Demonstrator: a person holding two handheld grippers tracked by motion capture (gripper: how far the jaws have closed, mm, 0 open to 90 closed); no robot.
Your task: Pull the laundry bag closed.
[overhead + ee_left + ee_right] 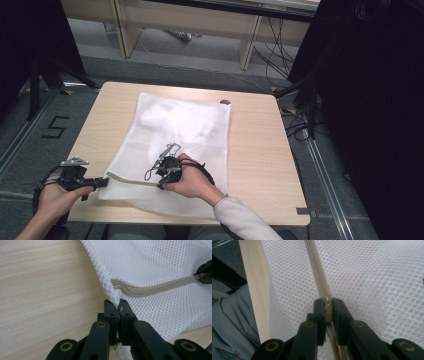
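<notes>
Wooden table [260, 150] under white mesh bag [185, 125]. Left gripper [118, 306] jaws pinch bag corner; right gripper [328, 306] jaws clamp zipper pull [327, 301]. Mesh likely light, limp; hold corner, pull.

One sign can be read: a black numeral "5" [55, 127] marked on the grey floor [30, 150], seen in the high view just left of the wooden table [260, 150]. Its strokes are angular, as if laid in straight pieces. The table's surface and the white mesh laundry bag [175, 135] lying on it carry no readable lettering, label or brand.
</notes>
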